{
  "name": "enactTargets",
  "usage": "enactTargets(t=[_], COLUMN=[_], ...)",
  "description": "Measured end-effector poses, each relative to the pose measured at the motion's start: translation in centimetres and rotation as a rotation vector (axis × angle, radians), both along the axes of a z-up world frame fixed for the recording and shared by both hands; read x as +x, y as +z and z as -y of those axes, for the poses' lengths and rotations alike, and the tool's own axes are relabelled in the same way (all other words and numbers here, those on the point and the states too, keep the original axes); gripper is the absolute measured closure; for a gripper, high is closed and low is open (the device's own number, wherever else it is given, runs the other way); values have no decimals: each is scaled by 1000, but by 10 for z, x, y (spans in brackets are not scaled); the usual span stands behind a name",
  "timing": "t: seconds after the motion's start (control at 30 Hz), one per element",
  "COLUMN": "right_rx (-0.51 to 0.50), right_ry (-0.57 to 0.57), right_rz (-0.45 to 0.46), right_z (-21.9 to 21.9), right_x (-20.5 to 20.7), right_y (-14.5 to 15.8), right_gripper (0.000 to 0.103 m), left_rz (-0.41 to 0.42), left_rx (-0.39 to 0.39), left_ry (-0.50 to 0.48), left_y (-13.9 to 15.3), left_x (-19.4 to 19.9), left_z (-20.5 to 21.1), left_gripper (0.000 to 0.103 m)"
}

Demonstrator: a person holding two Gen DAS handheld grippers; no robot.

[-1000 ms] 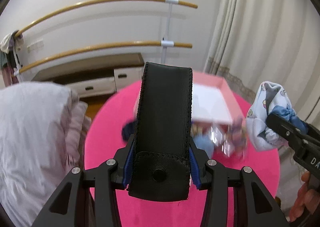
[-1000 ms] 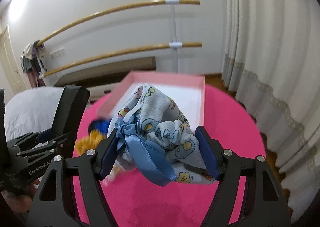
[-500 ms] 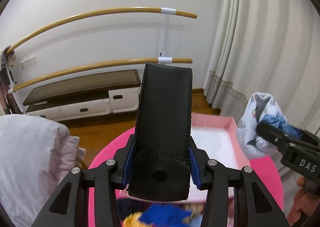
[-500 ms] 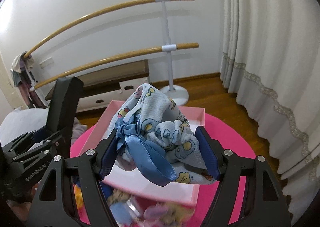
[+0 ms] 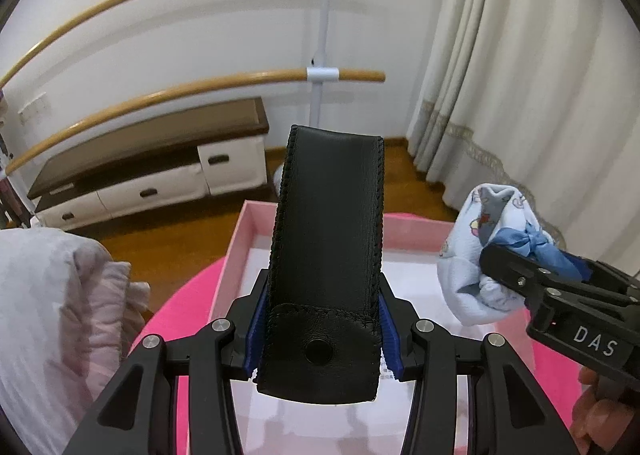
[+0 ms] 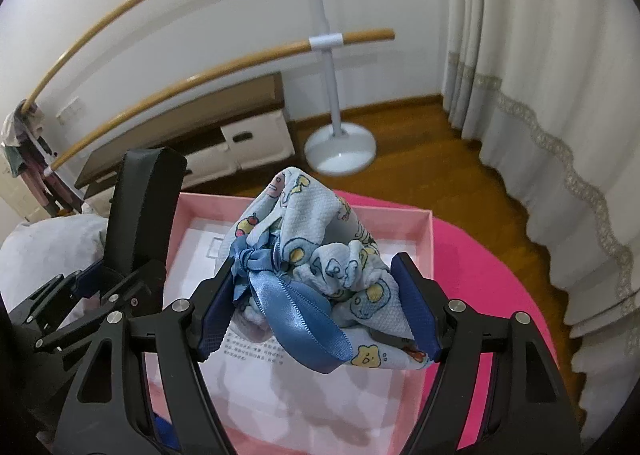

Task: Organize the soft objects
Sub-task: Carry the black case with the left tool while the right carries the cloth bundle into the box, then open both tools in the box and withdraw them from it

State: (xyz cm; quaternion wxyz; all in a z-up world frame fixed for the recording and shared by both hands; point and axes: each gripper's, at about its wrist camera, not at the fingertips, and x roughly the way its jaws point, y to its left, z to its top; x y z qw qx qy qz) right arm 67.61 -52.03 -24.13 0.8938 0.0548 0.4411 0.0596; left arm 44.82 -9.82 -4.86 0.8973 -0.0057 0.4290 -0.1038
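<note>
Both grippers loaded above the pink box

Your left gripper [image 5: 322,339] clamps a stiff black leather case [image 5: 326,255] at frame centre; your right gripper [image 6: 316,311] squeezes a bunched, cartoon-printed blue pouch [image 6: 320,255] with satin bow. Release too high above the pink box [image 6: 424,239] and either may bounce or snag the wall.

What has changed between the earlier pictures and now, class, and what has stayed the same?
Both grippers have travelled forward across the pink table: the small items seen under them earlier are gone from view, and the pink box now lies beneath. Unchanged: the left gripper still clamps the black leather case, the right gripper the printed drawstring pouch.
</note>
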Motion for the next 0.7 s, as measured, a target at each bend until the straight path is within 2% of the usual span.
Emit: enactTargets(t=[0.1, 0.2, 0.27, 0.37, 0.43, 0.6, 0.63, 0.7], right_rx=[4, 11, 12, 39, 49, 45, 44, 47], right_ry=[-9, -12, -17, -35, -44, -59, -59, -57], right_rz=[-33, -61, -75, -80, -66, -31, -22, 0], right_z=[4, 6, 8, 10, 13, 17, 16, 15], right_x=[9, 18, 21, 23, 18, 4, 0, -11], right_y=[-11, -18, -24, -25, -21, -8, -3, 7], right_gripper=[31, 30, 26, 17, 0, 0, 0, 0], left_rz=[-35, -56, -69, -51, -27, 61, 79, 102], left_rx=[14, 36, 46, 54, 56, 66, 65, 61], left_ry=[-11, -13, -13, -19, -15, 7, 14, 20], left_y=[-5, -8, -9, -1, 2, 13, 18, 25], left_x=[15, 48, 55, 54, 47, 13, 8, -6], left_z=[8, 20, 24, 31, 32, 23, 22, 18], left_gripper=[57, 55, 52, 39, 28, 3, 0, 0])
